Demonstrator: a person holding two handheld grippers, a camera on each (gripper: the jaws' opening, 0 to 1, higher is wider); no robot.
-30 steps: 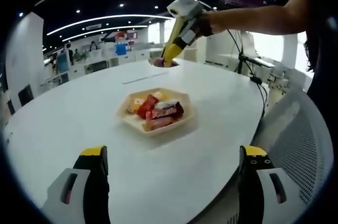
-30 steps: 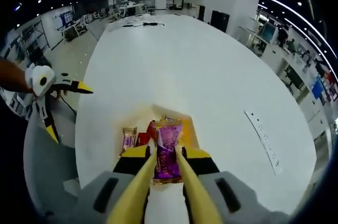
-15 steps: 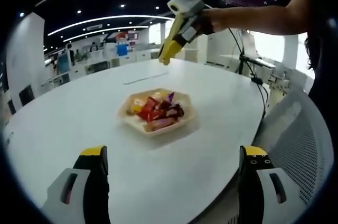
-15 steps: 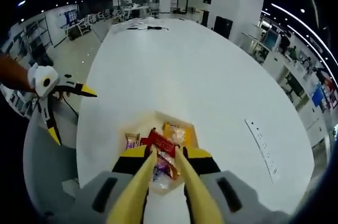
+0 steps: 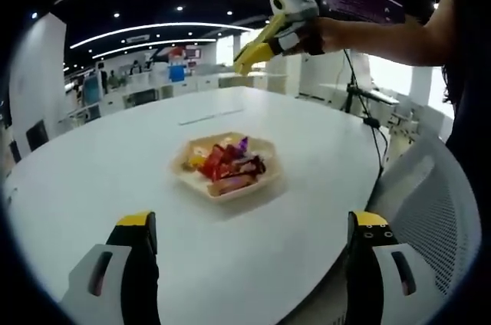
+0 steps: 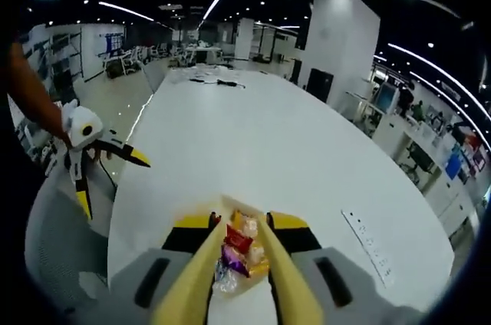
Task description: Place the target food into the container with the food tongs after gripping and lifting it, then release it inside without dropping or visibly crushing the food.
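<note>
White and glossy, the oval counter carries one pale hexagonal container near its middle, heaped with wrapped snacks in red, purple and yellow. The purple-wrapped piece stands up at the far edge of the heap, inside the container.

In the left gripper view, the right tool hangs in the air well above and beyond the container, held in a person's hand. The yellow food tongs it carries point down and to the left; their tips look close together with nothing between them. In the right gripper view, the tongs' two arms run from the near edge toward the container, and the gap between them shows only the snacks lying below.

The left tool waits low over the near counter, its yellow-tipped jaws spread wide and empty.

The drop appears done. A good finish is to lift straight clear, keeping the tongs' tips off the heap so no wrapper snags and is dragged out.

Around: a mesh chair back at the near right, a thin strip on the far counter, and office desks beyond. Nothing blocks the path.
</note>
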